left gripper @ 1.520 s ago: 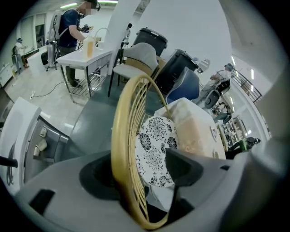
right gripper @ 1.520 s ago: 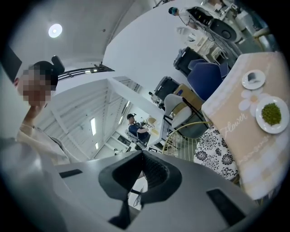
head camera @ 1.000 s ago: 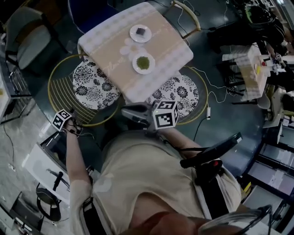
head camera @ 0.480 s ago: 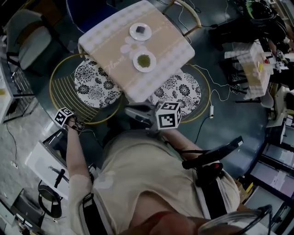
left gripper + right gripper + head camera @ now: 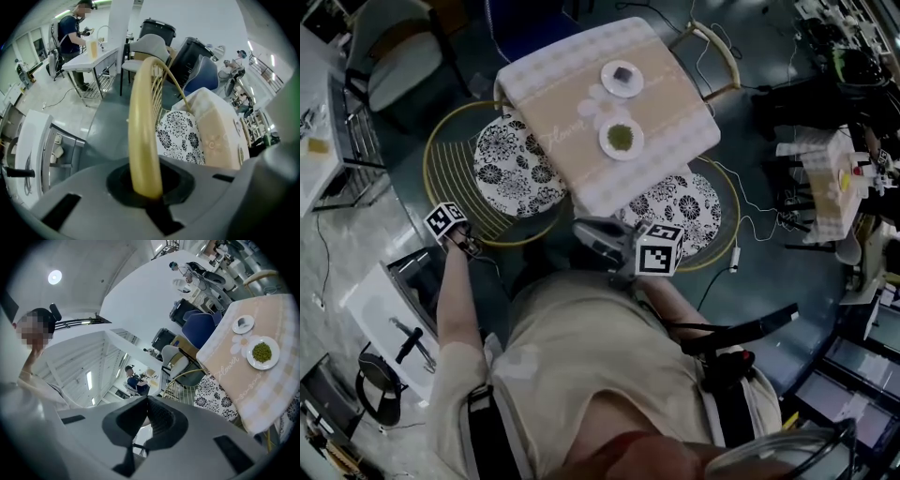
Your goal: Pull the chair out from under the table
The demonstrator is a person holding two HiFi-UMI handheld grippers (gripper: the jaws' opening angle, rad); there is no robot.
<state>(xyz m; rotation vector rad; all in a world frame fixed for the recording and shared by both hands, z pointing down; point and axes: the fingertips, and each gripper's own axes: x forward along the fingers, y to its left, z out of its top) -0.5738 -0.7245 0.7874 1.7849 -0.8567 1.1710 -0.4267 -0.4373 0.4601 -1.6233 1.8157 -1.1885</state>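
Note:
A chair with a yellow wire back (image 5: 441, 187) and a black-and-white floral cushion (image 5: 516, 173) stands tucked against the left side of the table (image 5: 572, 108), which has a beige cloth. My left gripper (image 5: 471, 250) points down onto the near rim of that back. In the left gripper view the yellow rail (image 5: 140, 140) runs into the left gripper (image 5: 145, 190); its jaws have just been closing and now clamp the rail. My right gripper (image 5: 598, 236) hovers before my body, near the table's front corner. In its own view the right gripper (image 5: 145, 420) is shut and empty.
A second floral-cushioned chair (image 5: 684, 202) stands at the table's right. Two plates (image 5: 622, 77) (image 5: 621, 139) sit on the cloth. A grey chair (image 5: 394, 70) and a metal-legged table (image 5: 323, 131) stand far left, a white cabinet (image 5: 380, 309) near left. Cables (image 5: 741, 248) trail on the floor.
The head view has swung, so the table and chairs lie further right in the picture. My left gripper stays at the chair's back rail and the right one stays before my body.

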